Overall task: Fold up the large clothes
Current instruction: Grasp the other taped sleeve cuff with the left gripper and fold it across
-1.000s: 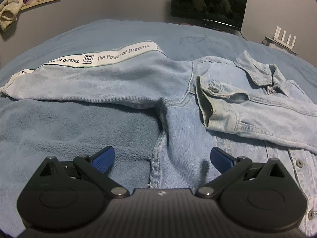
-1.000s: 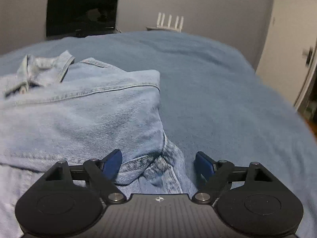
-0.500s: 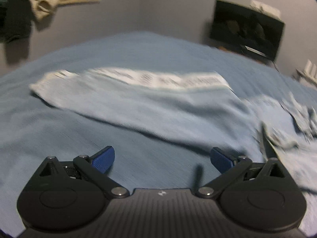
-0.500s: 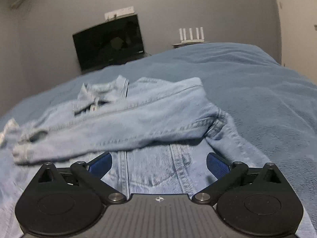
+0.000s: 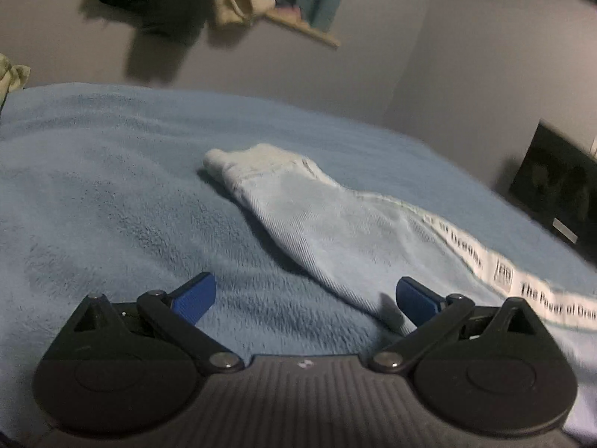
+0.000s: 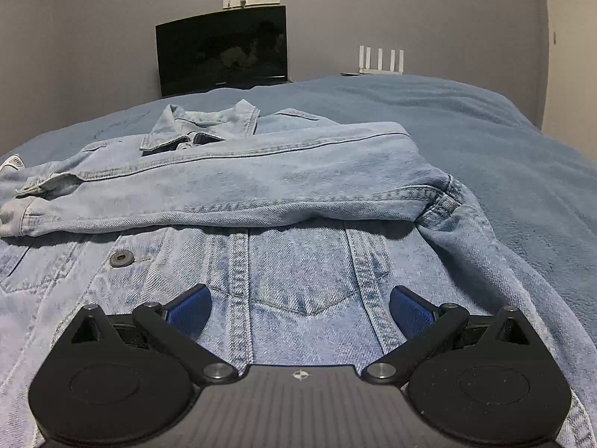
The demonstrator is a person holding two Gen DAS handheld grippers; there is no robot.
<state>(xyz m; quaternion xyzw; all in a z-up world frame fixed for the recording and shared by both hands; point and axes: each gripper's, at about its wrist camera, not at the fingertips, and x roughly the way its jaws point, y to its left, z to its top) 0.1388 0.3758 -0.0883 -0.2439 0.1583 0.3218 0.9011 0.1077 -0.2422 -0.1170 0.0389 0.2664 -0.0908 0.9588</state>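
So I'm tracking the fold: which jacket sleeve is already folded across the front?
The plain denim sleeve in the right wrist view lies across the jacket's chest. The sleeve with the white lettered stripe lies stretched out on the blue blanket.

Bedroom: blanketed bed [image 6: 466, 119], monitor [image 6: 224, 48], wall shelf [image 5: 298, 26].

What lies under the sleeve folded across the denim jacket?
Under the folded sleeve lies the jacket front: a button shows below it. The chest beneath is covered.

Dim room light, soft motion blur, fisheye-bent edges.
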